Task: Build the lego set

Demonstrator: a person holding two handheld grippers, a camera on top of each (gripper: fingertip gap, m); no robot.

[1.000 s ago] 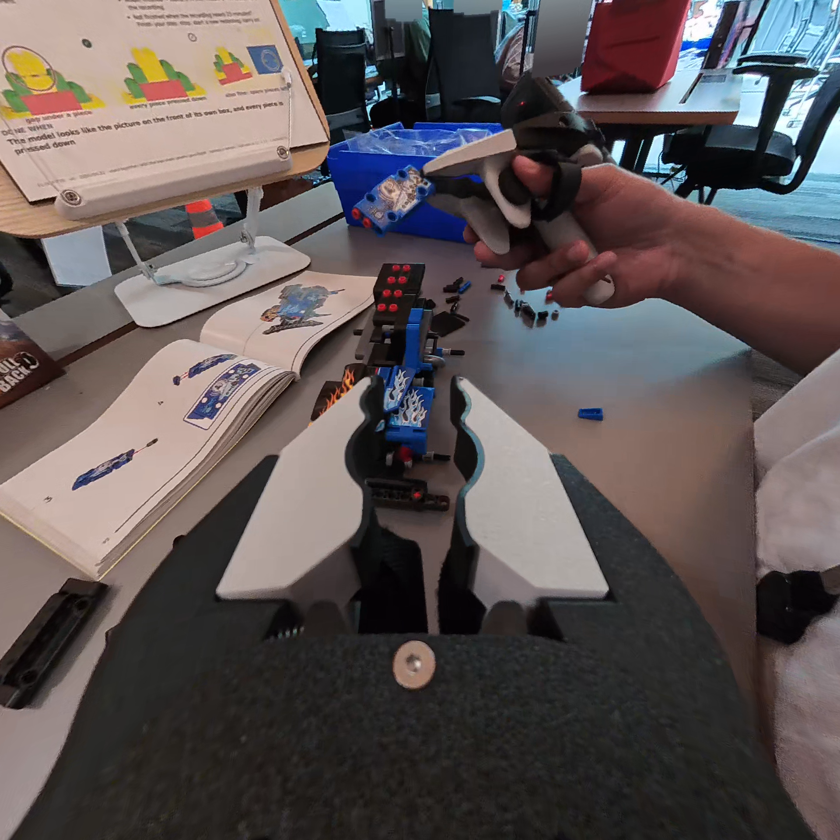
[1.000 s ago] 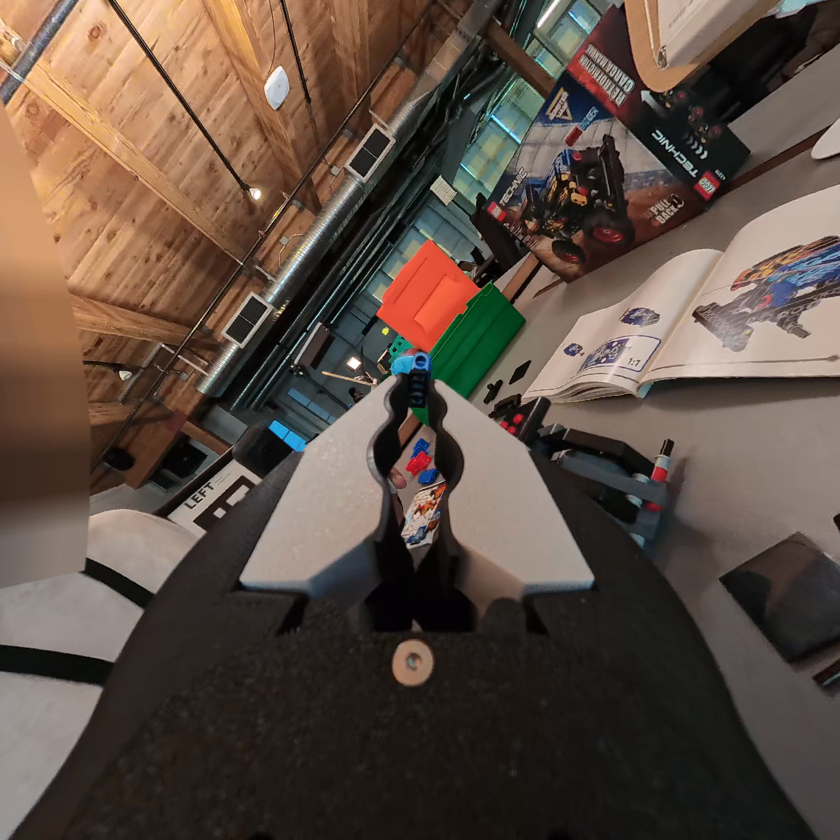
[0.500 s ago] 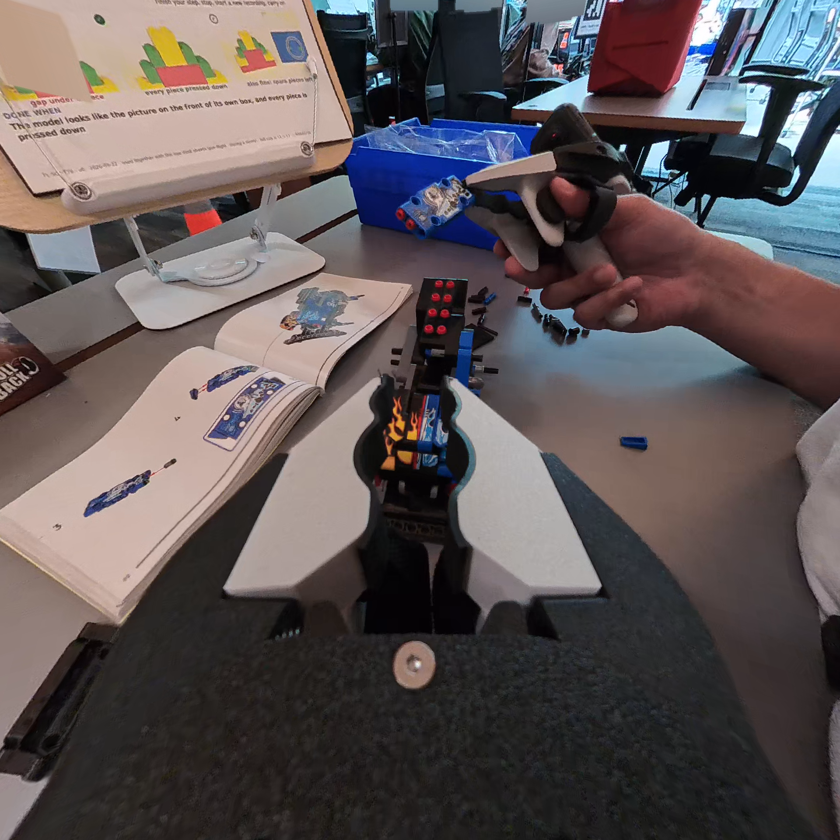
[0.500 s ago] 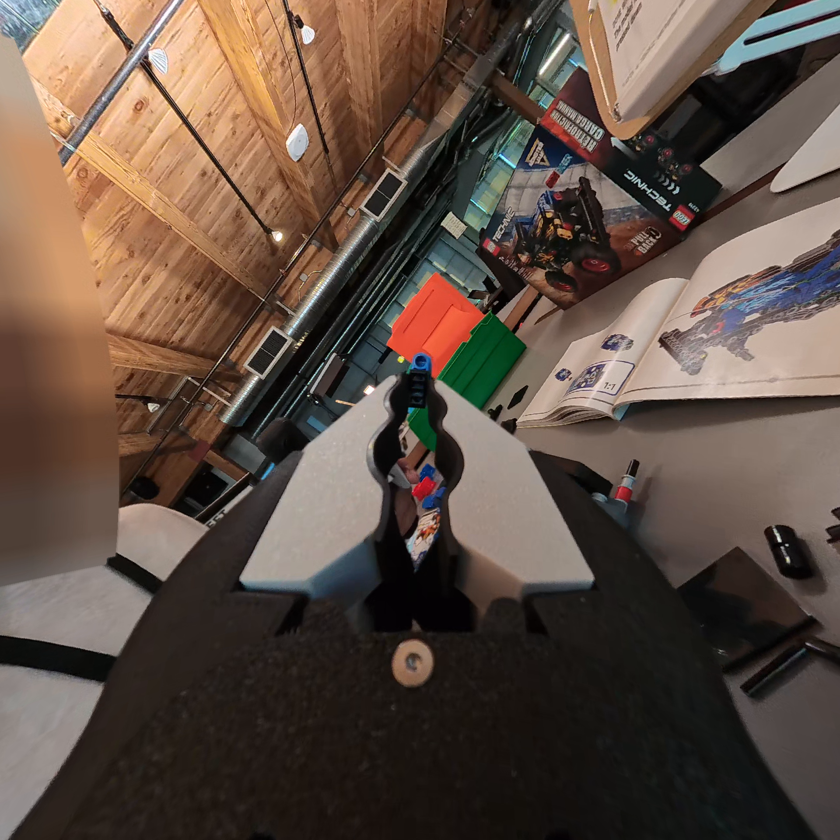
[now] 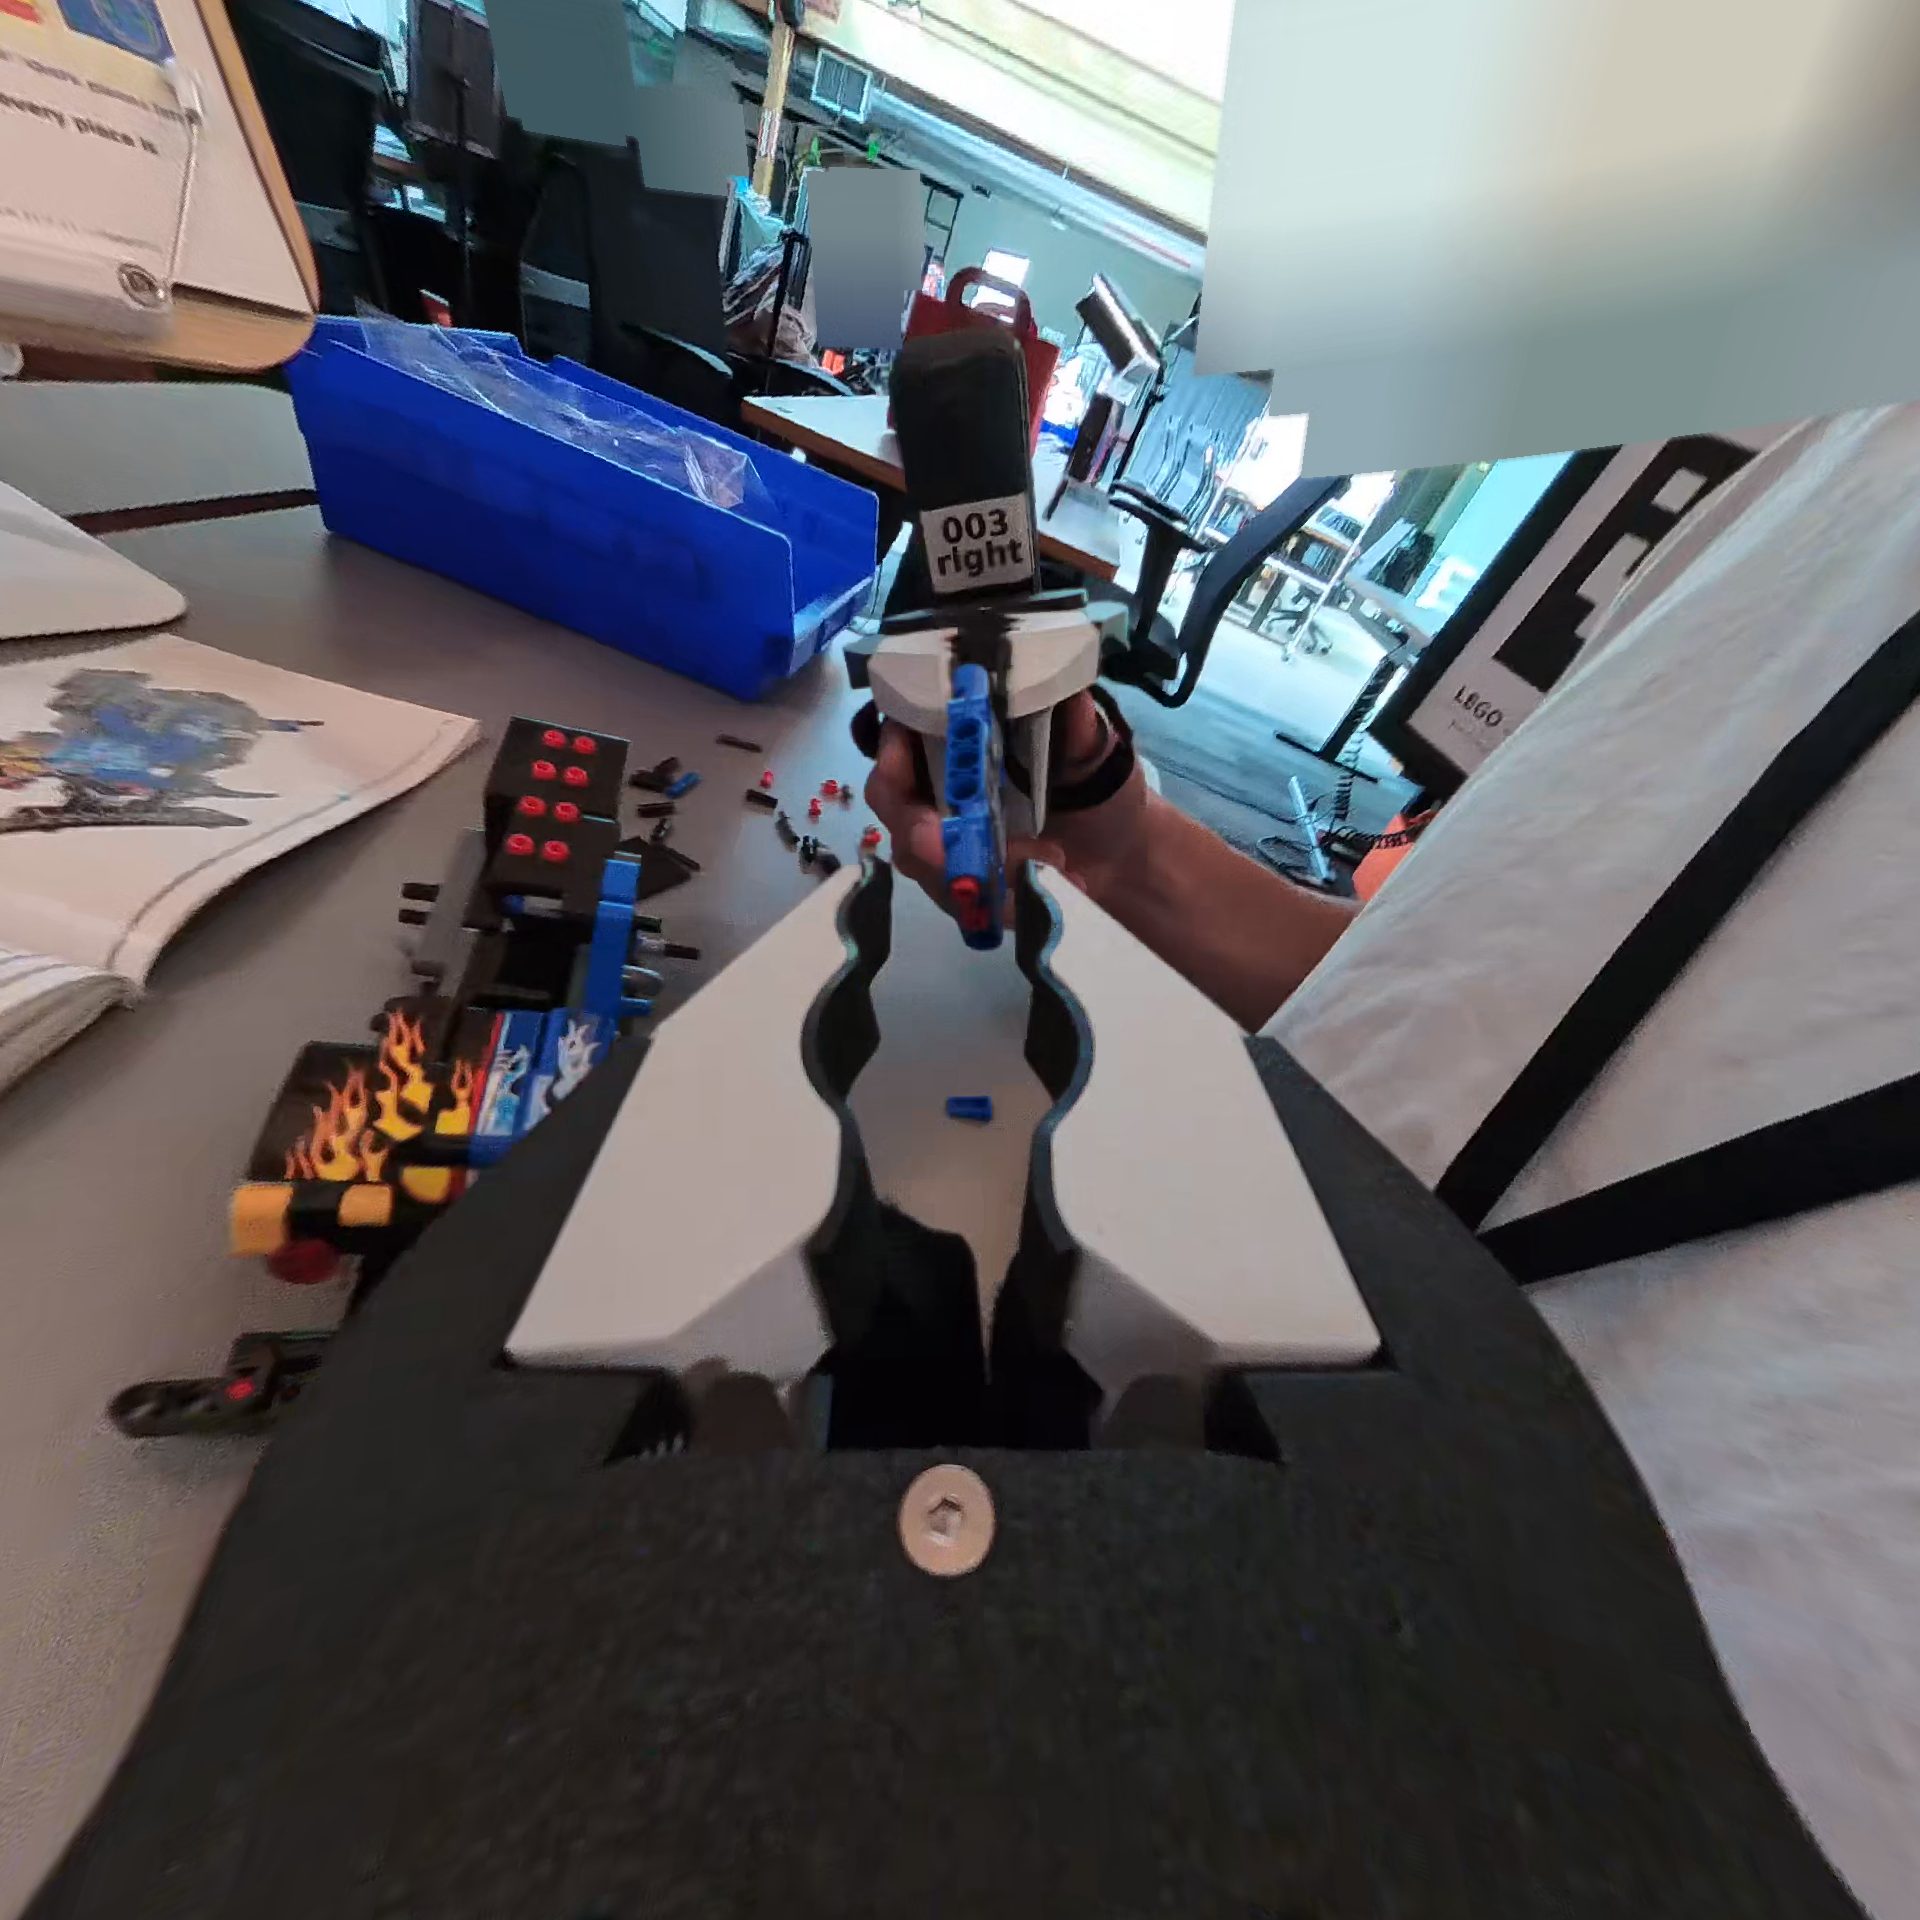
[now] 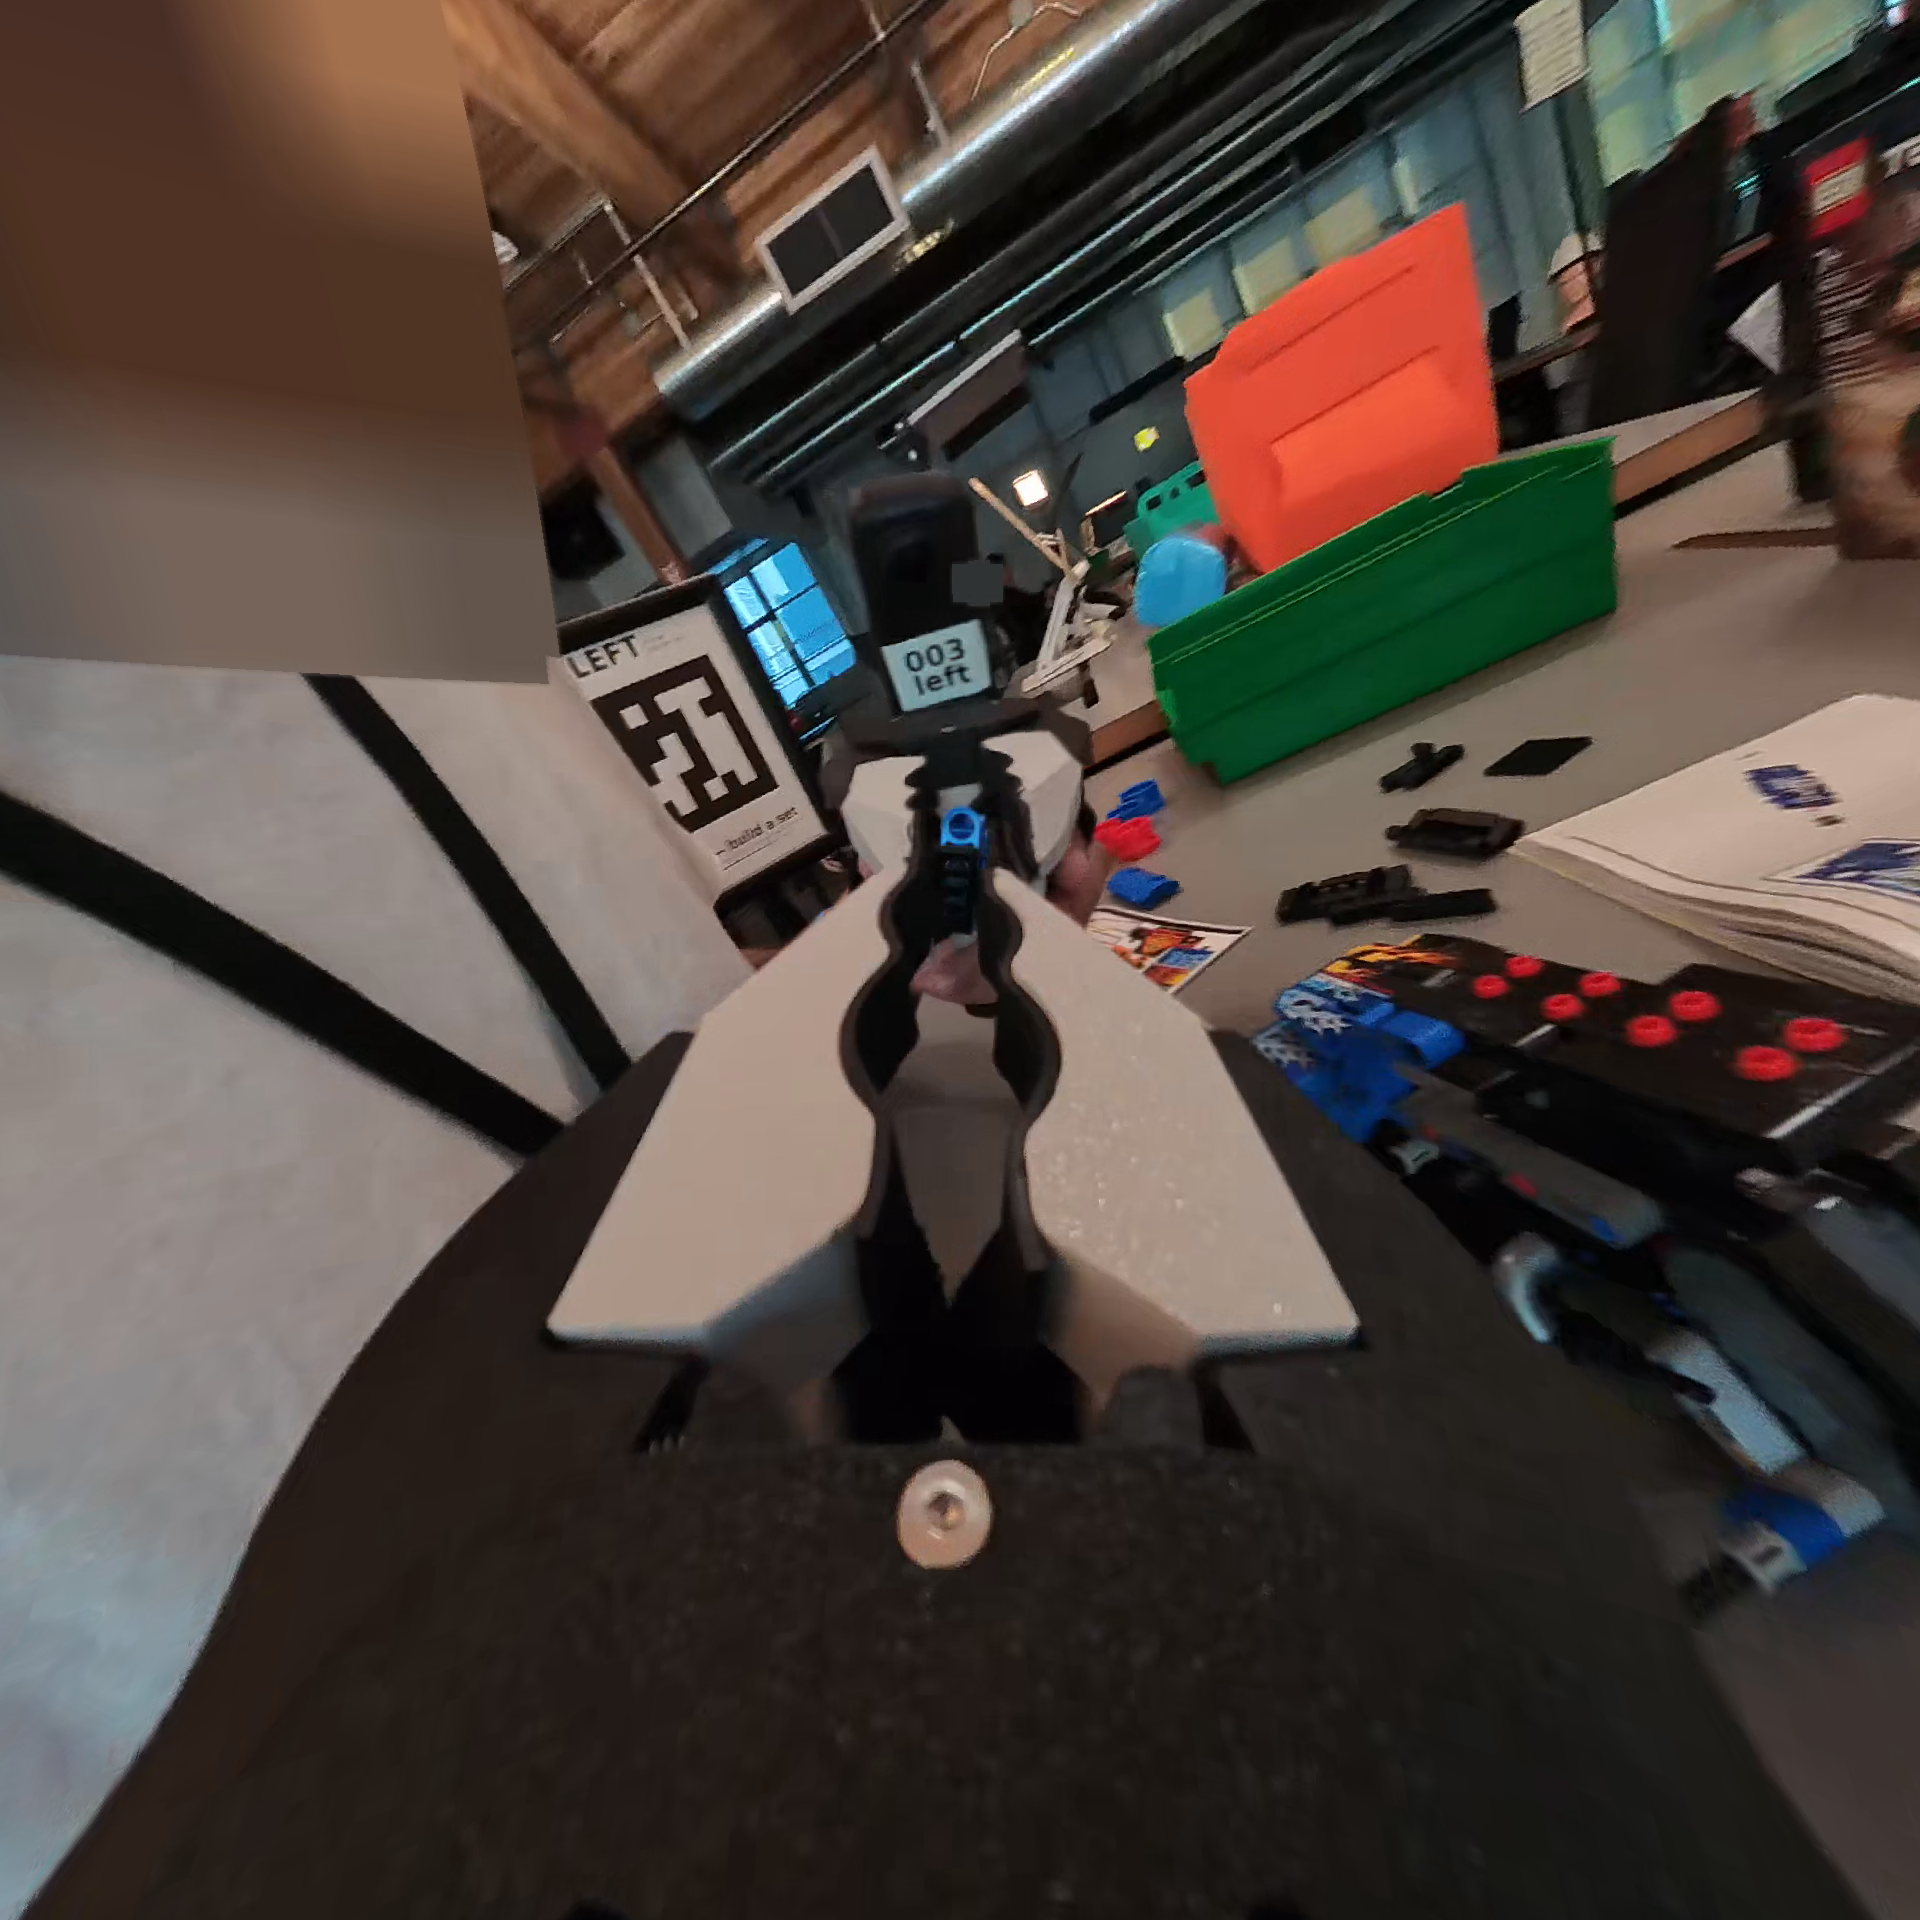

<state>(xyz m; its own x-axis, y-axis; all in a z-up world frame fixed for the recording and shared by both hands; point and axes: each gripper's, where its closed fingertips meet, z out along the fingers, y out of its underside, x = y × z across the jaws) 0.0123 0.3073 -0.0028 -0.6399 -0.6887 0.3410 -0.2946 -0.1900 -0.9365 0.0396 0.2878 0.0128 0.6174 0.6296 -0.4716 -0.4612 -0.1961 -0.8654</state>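
Two bins stood out: a blue bin [image 5: 582,520] at upper left held clear plastic, a green bin [image 6: 1392,634] at upper right looked hard to read inside. My right gripper [image 6: 951,883] pinched a blue beam [image 5: 971,800] at centre; my left gripper [image 5: 951,894] gaped, holding nothing, with the model [image 5: 499,997] left of centre on the table [image 5: 312,623]

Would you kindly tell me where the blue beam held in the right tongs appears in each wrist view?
Left wrist view: blue beam, upper centre, pointing at the camera from the far right tongs.
Right wrist view: blue beam, centre, pinched at its own tongs' tips.
Shared landmark: the partly built model.
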